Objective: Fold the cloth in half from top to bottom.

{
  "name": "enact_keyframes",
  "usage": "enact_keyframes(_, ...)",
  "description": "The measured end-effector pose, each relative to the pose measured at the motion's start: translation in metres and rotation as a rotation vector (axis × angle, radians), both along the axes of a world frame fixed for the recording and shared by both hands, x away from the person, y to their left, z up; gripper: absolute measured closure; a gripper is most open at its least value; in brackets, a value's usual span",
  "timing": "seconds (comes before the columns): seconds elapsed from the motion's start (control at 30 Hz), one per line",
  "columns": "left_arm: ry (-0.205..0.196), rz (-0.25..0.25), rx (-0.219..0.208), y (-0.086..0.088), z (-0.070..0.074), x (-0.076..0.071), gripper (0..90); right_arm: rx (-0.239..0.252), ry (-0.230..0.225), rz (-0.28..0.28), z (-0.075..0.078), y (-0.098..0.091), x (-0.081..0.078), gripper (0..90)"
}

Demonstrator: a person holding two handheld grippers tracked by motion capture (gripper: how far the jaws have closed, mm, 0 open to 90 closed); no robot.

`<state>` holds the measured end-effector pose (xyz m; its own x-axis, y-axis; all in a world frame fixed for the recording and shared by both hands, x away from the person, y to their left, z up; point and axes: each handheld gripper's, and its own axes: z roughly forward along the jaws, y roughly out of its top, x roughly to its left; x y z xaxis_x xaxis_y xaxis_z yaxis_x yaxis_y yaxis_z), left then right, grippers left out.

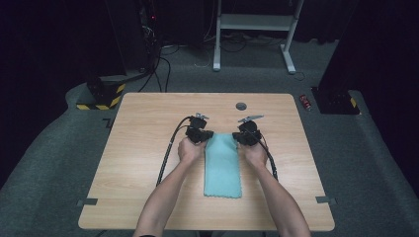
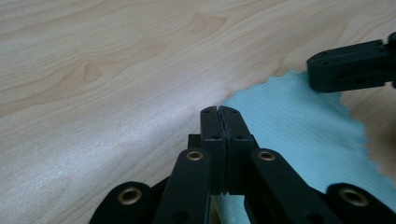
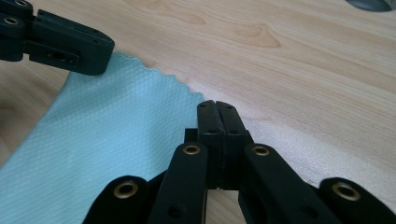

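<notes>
A long, narrow pale turquoise cloth with a waffle weave and scalloped edges [image 1: 223,167] lies flat on the light wooden table [image 1: 143,148], near its middle. Its long axis runs from the person's side straight away toward the far edge. The left gripper [image 1: 203,136] and right gripper [image 1: 244,138] sit at its 2 far corners, each with jaws pressed together, pinching a corner of the cloth.

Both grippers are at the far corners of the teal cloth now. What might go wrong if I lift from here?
1. The left gripper has its jaws shut right at the corner of the teal waffle-textured cloth; such an edge grip may slip.
2. The right gripper is likewise shut at the scalloped corner, so one side could drop and the folded cloth skew on the wooden table.
</notes>
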<state>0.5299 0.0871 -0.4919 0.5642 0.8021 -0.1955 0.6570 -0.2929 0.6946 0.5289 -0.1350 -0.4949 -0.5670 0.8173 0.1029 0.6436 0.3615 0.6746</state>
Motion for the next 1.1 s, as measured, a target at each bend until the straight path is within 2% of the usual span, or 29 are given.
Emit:
enact_keyframes(0.23, -0.026, -0.037, -0.009, 0.003, 0.014, -0.009, 89.3, 0.006, -0.036, 0.045, 0.013, 0.0, -0.011, 90.0)
enact_keyframes(0.5, -0.034, -0.059, -0.044, 0.009, 0.022, -0.02, 89.3, 0.019, -0.058, 0.06, 0.022, -0.009, -0.022, 90.0)
enact_keyframes(0.83, -0.049, -0.072, -0.05, 0.012, 0.026, -0.027, 89.3, 0.017, -0.068, 0.078, 0.026, -0.01, -0.029, 90.0)
enact_keyframes(0.9, -0.055, -0.078, -0.048, 0.012, 0.027, -0.029, 89.3, 0.024, -0.069, 0.076, 0.028, -0.01, -0.031, 90.0)
enact_keyframes(0.97, -0.064, -0.091, -0.027, 0.012, 0.028, -0.031, 89.3, 0.023, -0.077, 0.086, 0.03, -0.011, -0.033, 90.0)
enact_keyframes(1.1, -0.071, -0.1, -0.029, 0.013, 0.03, -0.034, 89.3, 0.017, -0.089, 0.102, 0.034, -0.009, -0.038, 90.0)
